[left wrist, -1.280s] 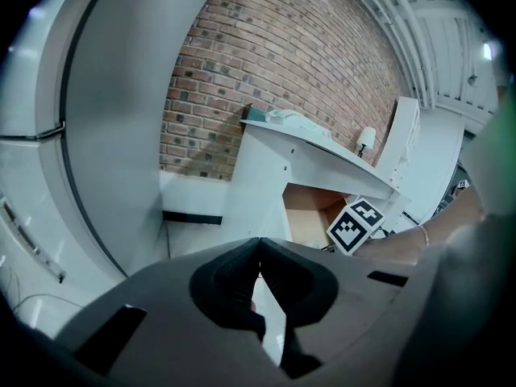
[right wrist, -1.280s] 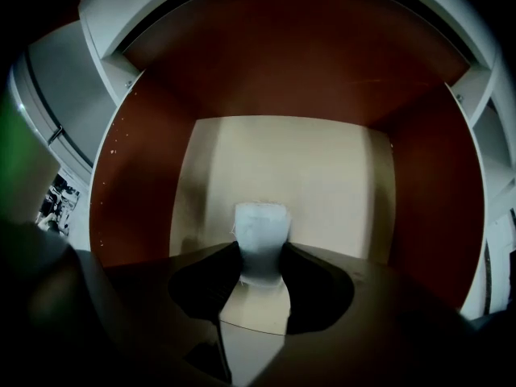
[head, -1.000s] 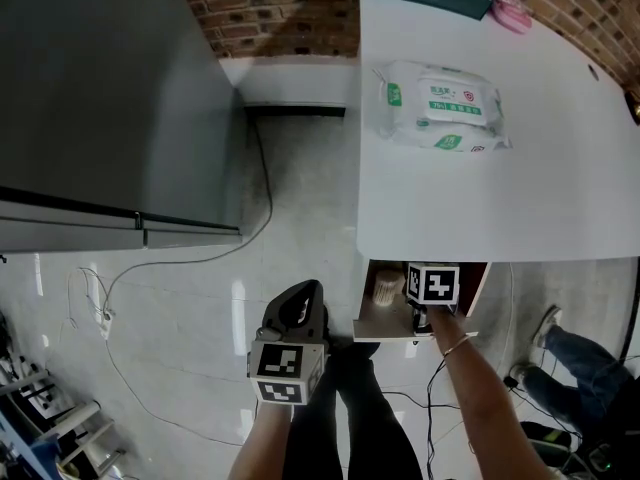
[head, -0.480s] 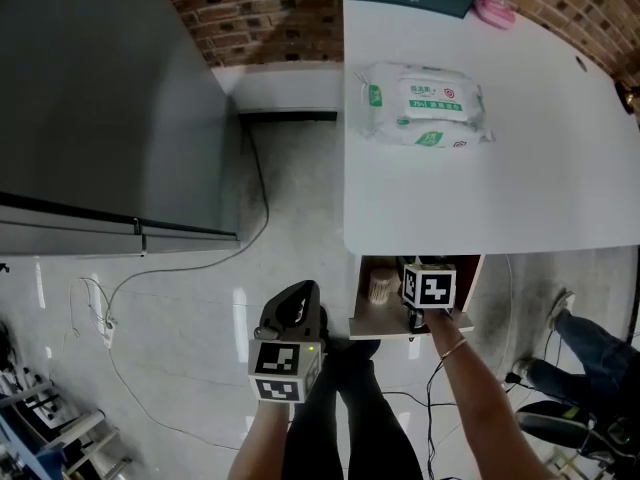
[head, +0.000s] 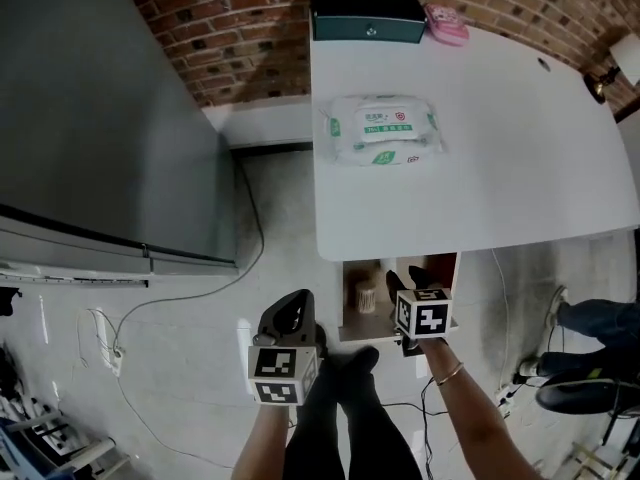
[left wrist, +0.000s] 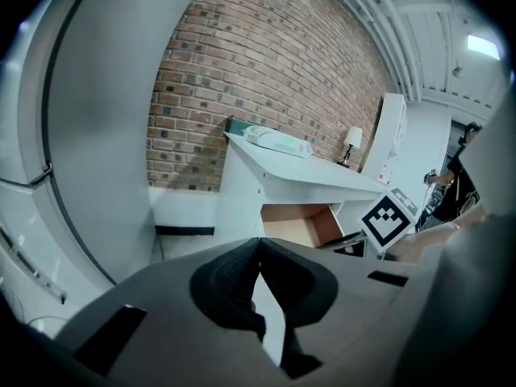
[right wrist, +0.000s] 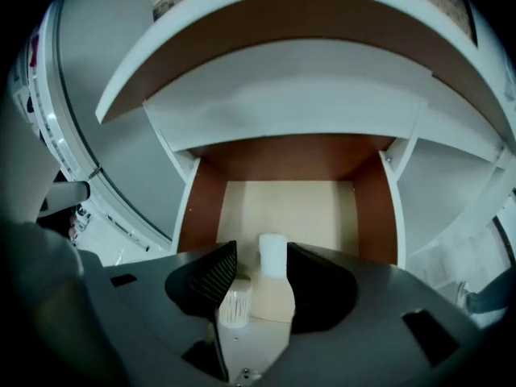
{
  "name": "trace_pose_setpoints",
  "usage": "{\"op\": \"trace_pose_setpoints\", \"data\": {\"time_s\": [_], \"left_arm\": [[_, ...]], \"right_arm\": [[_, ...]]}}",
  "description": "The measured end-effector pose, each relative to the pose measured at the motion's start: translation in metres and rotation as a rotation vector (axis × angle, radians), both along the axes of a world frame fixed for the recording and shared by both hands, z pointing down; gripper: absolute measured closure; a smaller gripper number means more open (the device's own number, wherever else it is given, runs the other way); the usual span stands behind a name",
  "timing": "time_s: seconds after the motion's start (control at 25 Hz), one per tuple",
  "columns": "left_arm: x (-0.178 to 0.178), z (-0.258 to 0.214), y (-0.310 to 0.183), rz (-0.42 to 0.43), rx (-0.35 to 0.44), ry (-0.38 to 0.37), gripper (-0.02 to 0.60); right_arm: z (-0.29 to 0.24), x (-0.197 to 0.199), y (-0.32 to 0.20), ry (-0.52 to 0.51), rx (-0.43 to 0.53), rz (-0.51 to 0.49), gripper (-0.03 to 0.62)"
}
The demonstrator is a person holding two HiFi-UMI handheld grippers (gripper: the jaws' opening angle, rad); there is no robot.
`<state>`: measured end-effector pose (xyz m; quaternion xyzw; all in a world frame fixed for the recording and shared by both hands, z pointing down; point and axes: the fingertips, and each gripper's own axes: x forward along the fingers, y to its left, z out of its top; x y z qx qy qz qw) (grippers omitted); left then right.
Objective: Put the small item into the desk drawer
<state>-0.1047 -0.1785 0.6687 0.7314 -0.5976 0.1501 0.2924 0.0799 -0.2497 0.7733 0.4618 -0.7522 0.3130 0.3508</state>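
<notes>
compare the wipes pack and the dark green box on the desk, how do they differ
The wipes pack is white with green print and puffy; the box is dark green with straight edges. The pack lies mid-desk near the left edge; the box sits at the back by the brick wall. Both rest on the white desk, apart from each other.

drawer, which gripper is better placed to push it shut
Likely right: the right gripper, jaws just opened and empty, hangs over the open drawer; the left gripper is shut, aside over the floor.

Office-like room: white desk (head: 480,168), brick wall (head: 230,28), loose floor cables (head: 190,288).
</notes>
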Motion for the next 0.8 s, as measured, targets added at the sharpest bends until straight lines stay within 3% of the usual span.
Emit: {"op": "trace_pose_setpoints", "data": {"time_s": [0.56,0.8], "left_arm": [[0.042,-0.082,0.011,0.086,0.052,-0.037,0.561],[0.064,-0.124,0.012,0.138,0.099,-0.052,0.561]], "right_arm": [[-0.166,0.033,0.050,-0.187,0.185,0.040,0.433],[-0.231,0.063,0.070,-0.207,0.286,0.084,0.471]]}}
